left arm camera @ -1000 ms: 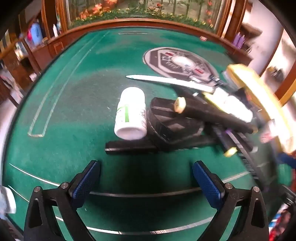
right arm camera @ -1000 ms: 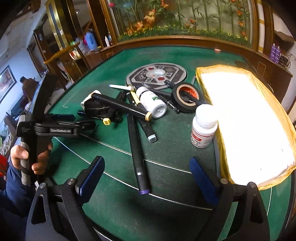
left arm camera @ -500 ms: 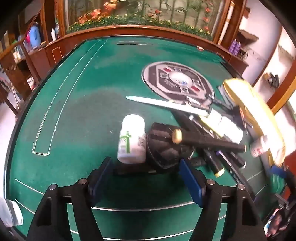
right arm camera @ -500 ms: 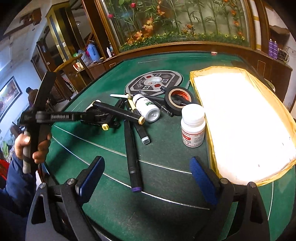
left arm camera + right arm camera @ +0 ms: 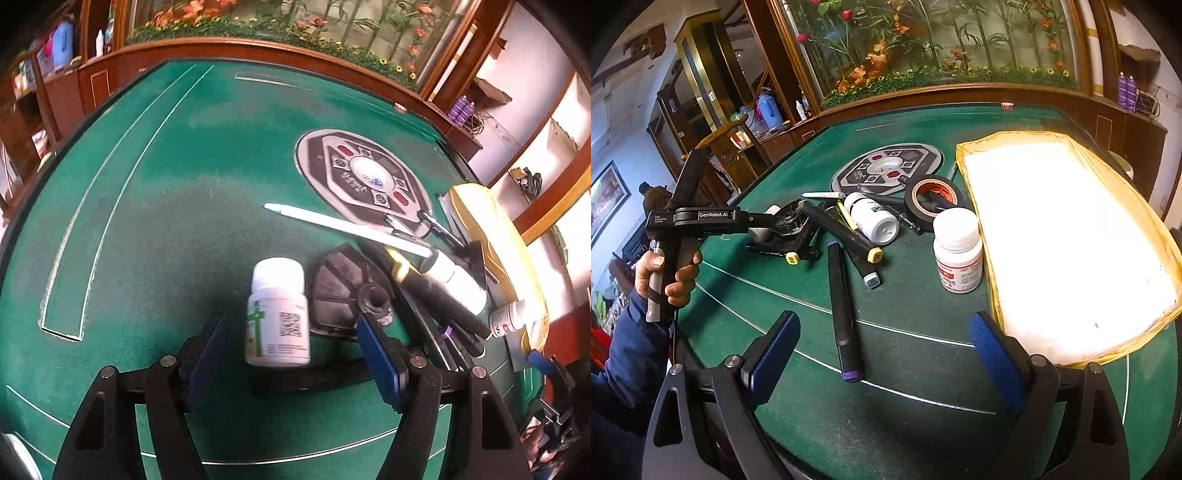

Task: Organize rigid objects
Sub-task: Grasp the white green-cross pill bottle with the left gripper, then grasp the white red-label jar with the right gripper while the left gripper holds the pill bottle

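Left gripper (image 5: 291,354), black frame with blue pads, points down at the green felt table (image 5: 155,229). Jaws spread, and between them lie two things side by side: a white plastic pill bottle with green cross label (image 5: 277,314) on its side, cap pointing away from camera, and a black ribbed disc-shaped part with a threaded hub (image 5: 349,291). Bottle sits nearer the left pad, a gap showing between them; right pad's tip is right at the black part's hub, contact unclear. A black marker (image 5: 314,380) lies crosswise under the bottle's base.

Beyond: a thin white pen (image 5: 343,225) running toward a round grey patterned mat (image 5: 364,179). To the right a pile of black markers and a second white bottle lying down (image 5: 456,278).

Right gripper (image 5: 884,354), same build, jaws spread wide with nothing in them, hovers over the table. Just ahead of it a long black marker with purple end cap (image 5: 842,310) lies lengthways between the pads' line. Right of that stands an upright white bottle with red label (image 5: 957,251), just beside a yellow-rimmed white padded tray (image 5: 1067,236). A black roll of tape with orange core (image 5: 932,197) lies behind the bottle. At left, a hand (image 5: 666,273) in a blue sleeve holds the left gripper's handle over the clutter.
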### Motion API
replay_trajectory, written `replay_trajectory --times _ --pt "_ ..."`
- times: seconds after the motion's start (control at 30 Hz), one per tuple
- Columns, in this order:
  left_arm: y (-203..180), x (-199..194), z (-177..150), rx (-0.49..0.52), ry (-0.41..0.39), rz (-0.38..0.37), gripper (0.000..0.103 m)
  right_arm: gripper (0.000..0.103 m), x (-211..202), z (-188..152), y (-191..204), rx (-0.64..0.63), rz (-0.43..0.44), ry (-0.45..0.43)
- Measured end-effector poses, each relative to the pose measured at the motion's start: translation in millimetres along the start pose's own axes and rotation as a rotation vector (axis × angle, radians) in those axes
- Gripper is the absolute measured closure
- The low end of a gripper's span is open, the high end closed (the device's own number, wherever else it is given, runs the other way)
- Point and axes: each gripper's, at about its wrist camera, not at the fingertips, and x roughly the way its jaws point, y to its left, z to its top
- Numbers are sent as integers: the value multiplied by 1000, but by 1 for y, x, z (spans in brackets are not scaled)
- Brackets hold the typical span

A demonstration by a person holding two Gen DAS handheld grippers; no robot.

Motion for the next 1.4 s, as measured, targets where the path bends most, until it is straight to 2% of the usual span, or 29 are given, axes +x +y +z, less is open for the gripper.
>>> replay_trajectory --times 0.07,0.13,0.27,0.3,0.33,0.47,0.53,0.6,0.63,0.93,0.97,1.07,1.4 --pt "2 -1 -2 -9 -9 -32 38 10 0 1 0 1 -9 2" --pt "2 -2 -1 -15 -17 -37 41 10 3 1 -2 8 -18 8" --pt "-10 1 5 37 -8 56 54 10 4 5 -7 31 -25 9" --pt "-14 3 6 58 -4 101 56 11 3 7 -8 32 -36 3" --pt "-16 4 6 72 -8 111 58 12 3 9 -8 29 -55 -2" --pt "-21 5 4 122 -23 157 59 16 0 16 -7 -3 -133 -18" --pt "-22 2 2 140 -32 170 61 25 2 20 -8 -9 -141 -16" --pt "-21 -2 -2 153 -37 182 65 38 6 26 -9 -21 -137 -4" --pt "-19 -4 -3 151 -37 184 66 40 9 30 -9 -30 -147 5" --pt "-11 -7 -3 108 -57 149 66 41 40 55 -14 -32 -262 50" --pt "-10 -6 -1 95 -57 146 65 44 44 56 -15 -30 -265 53" --pt "-8 -2 3 80 -49 132 64 66 49 55 -16 -39 -295 56" --pt "-4 -20 -10 51 -76 98 71 66 31 49 -24 10 -236 13"
